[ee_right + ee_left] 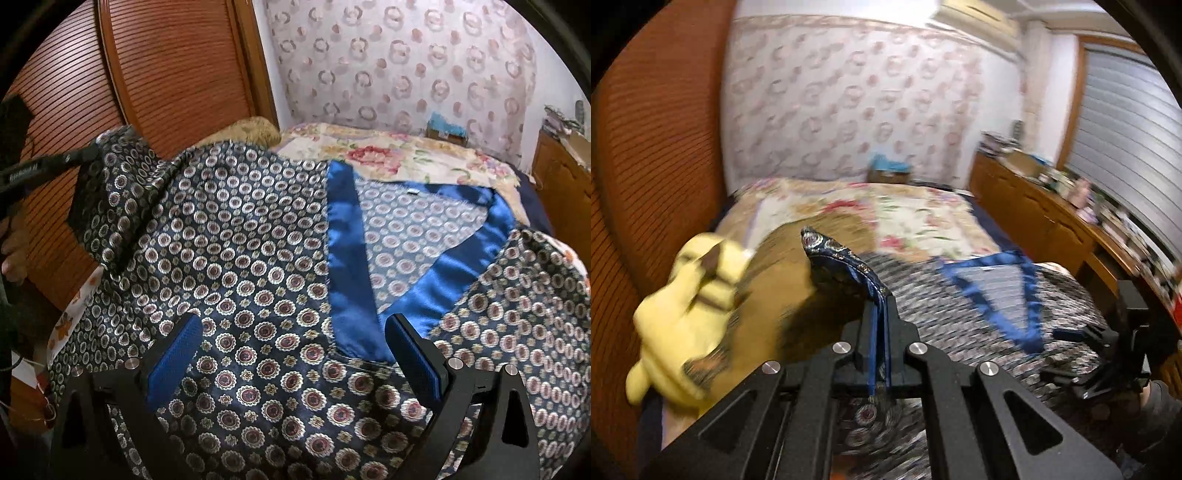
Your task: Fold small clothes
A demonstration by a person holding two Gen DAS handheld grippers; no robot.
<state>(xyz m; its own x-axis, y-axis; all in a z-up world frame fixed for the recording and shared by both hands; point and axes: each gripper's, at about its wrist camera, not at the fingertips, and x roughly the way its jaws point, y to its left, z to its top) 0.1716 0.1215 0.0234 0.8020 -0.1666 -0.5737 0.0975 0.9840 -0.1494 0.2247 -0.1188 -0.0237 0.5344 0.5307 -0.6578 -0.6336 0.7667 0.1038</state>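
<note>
A dark navy patterned garment (258,258) with a blue satin V-shaped collar (347,258) lies spread on the bed. My left gripper (879,306) is shut on a blue-edged corner of the garment (842,258) and holds it lifted. In the right wrist view the left gripper (88,151) shows at the far left, with the fabric corner raised there. My right gripper (291,332) is open and empty, its blue pads (173,354) just above the garment's front near the collar's point. It also shows in the left wrist view (1071,334) at the right edge.
A floral bedspread (905,214) covers the bed behind the garment. A yellow plush toy (683,306) lies at the left. A slatted wooden wardrobe door (166,66) stands left. A cluttered wooden dresser (1052,206) runs along the right. A small box (447,129) sits at the wall.
</note>
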